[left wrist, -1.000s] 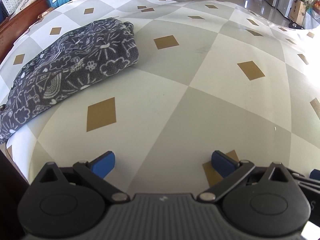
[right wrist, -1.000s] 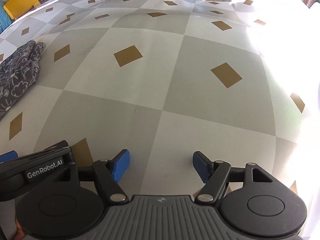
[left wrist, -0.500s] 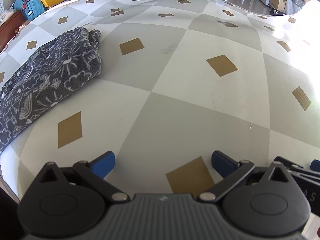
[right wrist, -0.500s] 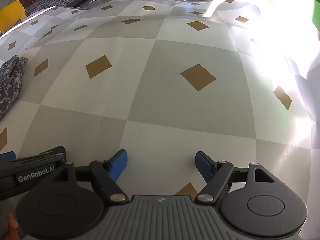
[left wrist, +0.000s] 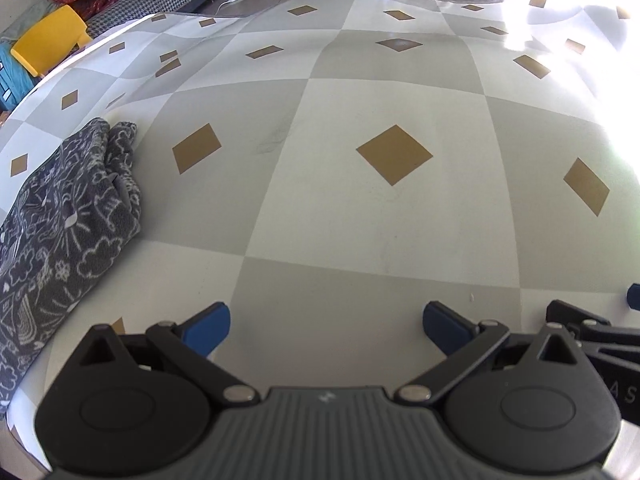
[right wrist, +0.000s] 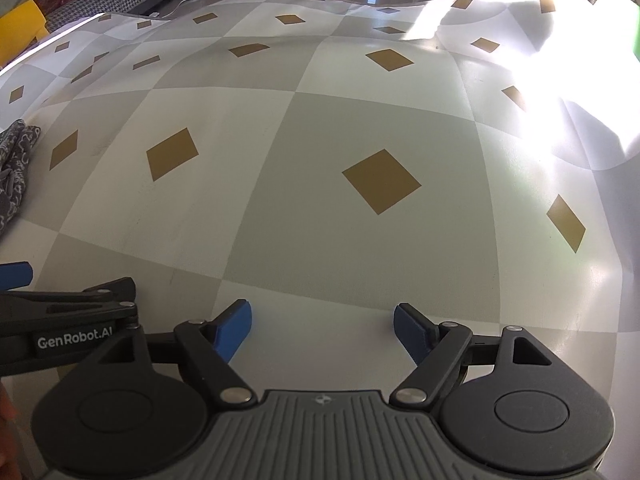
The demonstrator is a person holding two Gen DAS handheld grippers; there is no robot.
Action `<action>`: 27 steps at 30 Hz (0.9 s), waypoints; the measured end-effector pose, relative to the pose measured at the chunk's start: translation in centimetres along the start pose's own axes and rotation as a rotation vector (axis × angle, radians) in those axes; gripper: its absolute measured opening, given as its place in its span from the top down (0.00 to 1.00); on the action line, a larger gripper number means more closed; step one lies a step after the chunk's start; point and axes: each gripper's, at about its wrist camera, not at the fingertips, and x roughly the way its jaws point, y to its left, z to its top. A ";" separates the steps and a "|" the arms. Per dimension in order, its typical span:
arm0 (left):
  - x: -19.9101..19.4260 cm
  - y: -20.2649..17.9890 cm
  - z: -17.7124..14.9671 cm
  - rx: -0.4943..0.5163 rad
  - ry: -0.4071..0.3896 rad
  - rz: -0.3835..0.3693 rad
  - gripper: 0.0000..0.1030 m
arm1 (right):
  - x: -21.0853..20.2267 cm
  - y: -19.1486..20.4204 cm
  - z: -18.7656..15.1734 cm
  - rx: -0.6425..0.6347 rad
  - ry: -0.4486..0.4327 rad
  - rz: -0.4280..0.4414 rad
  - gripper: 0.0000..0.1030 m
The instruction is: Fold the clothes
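Folded dark grey fleece garment with white doodle print (left wrist: 60,248) lies at the checkered tabletop's (left wrist: 360,220) left edge. Left gripper (left wrist: 326,326) hovers wide and empty. Right gripper (right wrist: 322,326), jaws just opening, is wide with nothing between.

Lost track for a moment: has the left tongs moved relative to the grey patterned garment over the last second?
Yes. The left tongs shifted right, away from the grey patterned garment, which now sits nearer the picture's left edge.

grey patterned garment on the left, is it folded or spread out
Folded, as far as shows: the grey patterned garment lies as a thick, layered bundle with a rounded doubled edge on the checked tablecloth. Its near end runs out of view.
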 end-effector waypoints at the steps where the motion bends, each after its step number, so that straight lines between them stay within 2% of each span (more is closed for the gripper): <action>1: 0.1 0.0 0.3 0.005 -0.001 -0.005 0.00 | 0.1 -0.1 0.2 0.000 -0.002 -0.001 0.24; 15: 2.6 0.2 4.1 -0.021 -0.003 -0.066 0.00 | 2.2 -0.7 3.7 0.012 -0.043 -0.013 0.21; 22: 3.5 0.8 5.4 -0.047 0.007 -0.099 0.00 | 3.5 -0.8 5.2 0.003 -0.109 -0.011 0.16; 27: 3.9 0.9 6.2 -0.063 0.012 -0.093 0.00 | 4.4 -0.6 6.2 0.000 -0.155 -0.008 0.15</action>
